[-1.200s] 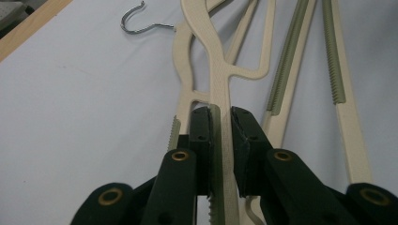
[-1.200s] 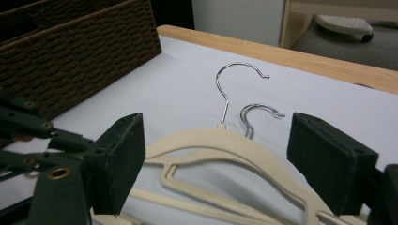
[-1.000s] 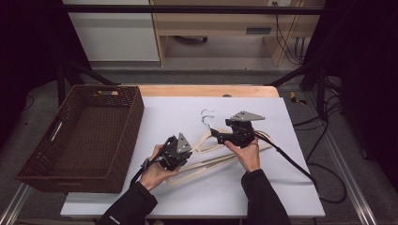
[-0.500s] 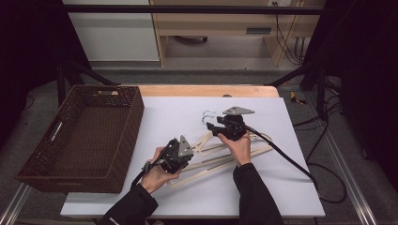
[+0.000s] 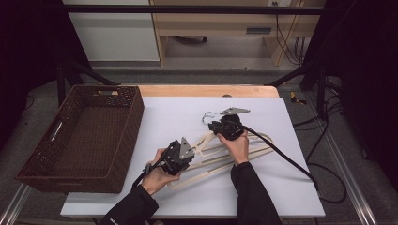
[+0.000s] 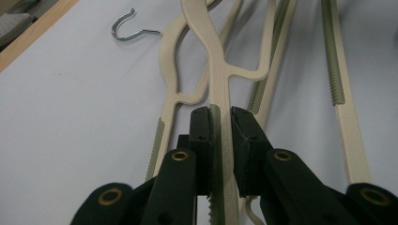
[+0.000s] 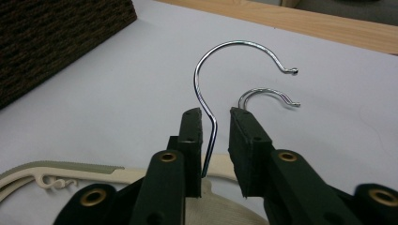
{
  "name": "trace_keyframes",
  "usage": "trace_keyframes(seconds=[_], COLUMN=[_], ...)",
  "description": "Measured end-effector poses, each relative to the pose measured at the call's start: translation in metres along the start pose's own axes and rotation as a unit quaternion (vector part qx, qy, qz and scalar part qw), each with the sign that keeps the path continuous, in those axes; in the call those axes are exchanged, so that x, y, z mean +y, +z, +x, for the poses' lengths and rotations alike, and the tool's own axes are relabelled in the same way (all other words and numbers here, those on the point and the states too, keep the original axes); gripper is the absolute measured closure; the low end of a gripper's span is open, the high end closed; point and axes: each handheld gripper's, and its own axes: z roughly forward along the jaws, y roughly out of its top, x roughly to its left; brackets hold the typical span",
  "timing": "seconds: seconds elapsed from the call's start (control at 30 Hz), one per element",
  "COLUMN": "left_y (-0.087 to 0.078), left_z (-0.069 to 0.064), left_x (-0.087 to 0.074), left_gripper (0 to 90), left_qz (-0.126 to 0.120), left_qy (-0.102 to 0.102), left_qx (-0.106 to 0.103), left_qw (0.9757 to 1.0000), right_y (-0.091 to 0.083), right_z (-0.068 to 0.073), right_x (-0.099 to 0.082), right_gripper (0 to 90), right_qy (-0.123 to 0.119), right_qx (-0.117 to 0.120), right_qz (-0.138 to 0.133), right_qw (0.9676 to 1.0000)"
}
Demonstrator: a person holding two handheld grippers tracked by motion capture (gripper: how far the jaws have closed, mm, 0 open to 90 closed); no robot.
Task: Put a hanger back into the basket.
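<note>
Hangers point(image 5: 225, 157), cream plastic with metal hooks, lie in a loose fan near the middle of the bench point(image 5: 155, 112), well apart from the brown wicker basket point(image 5: 133, 110) that stands at the bench's left edge. None of them is in the basket, which looks empty, so the sorting or putting away, if that is the aim, has hardly begun.

The left gripper point(image 6: 220, 117) is pinching the flat arm of one hanger point(image 6: 220, 79), its jaws pressed against the plastic on both sides. In the high view this gripper point(image 5: 180, 152) sits at the near end of the fan, toward the bench's front edge.

The right gripper point(image 7: 216, 117) is at the far end, over the hooks. Its jaws have just been closing, and the wire shank of the taller hook point(image 7: 206, 84) stands between them, close against the left jaw; a gap remains at the right jaw, so the pads do not look pressed on the wire. A second, lower hook point(image 7: 267, 96) lies just beyond.

As I judge it, one hanger is being secured at both ends. Left to do: finish the grip on the hook, lift that hanger free of the others, carry it off, and repeat for the rest.
</note>
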Motion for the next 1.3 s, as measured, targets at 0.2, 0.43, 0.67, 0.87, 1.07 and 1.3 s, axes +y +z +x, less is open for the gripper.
trace_keyframes(seconds=[0.2,0.43,0.67,0.87,1.07,1.3], left_y=[0.001,0.0,-0.002,-0.004,0.01,0.03], left_z=[-0.002,-0.004,0.001,0.012,0.018,0.022], left_x=[-0.001,-0.002,-0.003,0.007,0.024,0.036], left_gripper=[79.3,79.2,70.8,52.1,47.2,59.1], left_qz=[-0.003,-0.003,-0.009,-0.05,-0.049,-0.042], left_qy=[-0.005,-0.009,-0.024,-0.071,-0.088,-0.104], left_qx=[0.0,-0.009,-0.04,-0.073,-0.095,-0.12], left_qw=[1.0,0.9999,0.9989,0.9935,0.9903,0.9865], right_y=[0.001,-0.006,-0.018,-0.031,-0.042,-0.055], right_z=[0.0,0.003,0.011,0.018,0.024,0.029], right_x=[0.0,-0.001,-0.002,-0.004,-0.005,-0.007], right_gripper=[84.6,85.5,86.5,86.9,87.2,87.8], right_qy=[0.01,0.007,-0.012,-0.025,-0.037,-0.048], right_qx=[0.012,0.009,0.013,0.019,0.027,0.039], right_qz=[0.009,0.011,-0.006,-0.02,-0.042,-0.053], right_qw=[0.9998,0.9999,0.9998,0.9993,0.9981,0.9967])
